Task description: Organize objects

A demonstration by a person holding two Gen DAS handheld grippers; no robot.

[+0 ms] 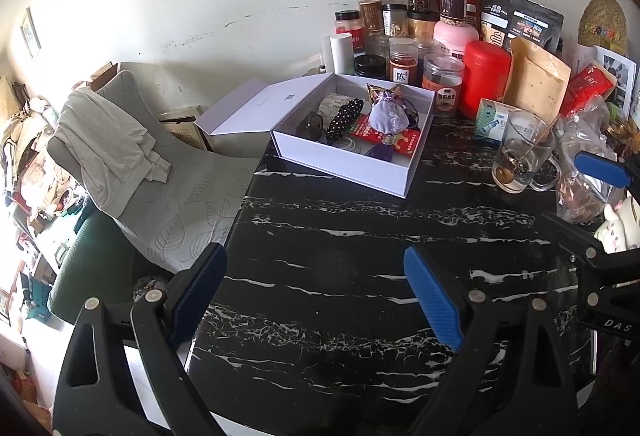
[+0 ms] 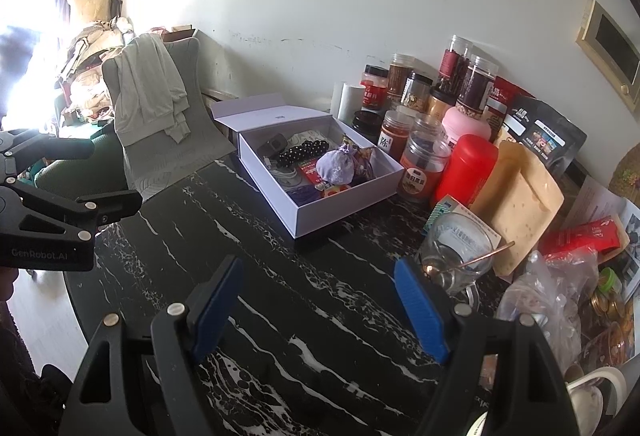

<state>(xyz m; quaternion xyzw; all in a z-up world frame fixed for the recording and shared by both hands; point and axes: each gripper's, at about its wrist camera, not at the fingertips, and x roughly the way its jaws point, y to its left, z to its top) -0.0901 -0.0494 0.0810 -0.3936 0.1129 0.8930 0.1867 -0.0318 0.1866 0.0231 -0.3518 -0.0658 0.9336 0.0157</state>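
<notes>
Over marble table (image 1: 320,236) | left claw (image 1: 316,300) agape, empty | right claw (image 2: 318,310) agape, empty, both tilted downward

Jar labels (image 1: 401,75) too small, window side (image 2: 16,47) blown out, maybe curtains.

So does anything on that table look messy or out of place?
Nothing is spilled or broken. The white box sits askew on the black marble table, lid flipped open, trinkets jumbled inside. A used glass mug with a spoon stands among crowded jars and pouches by the wall.
</notes>
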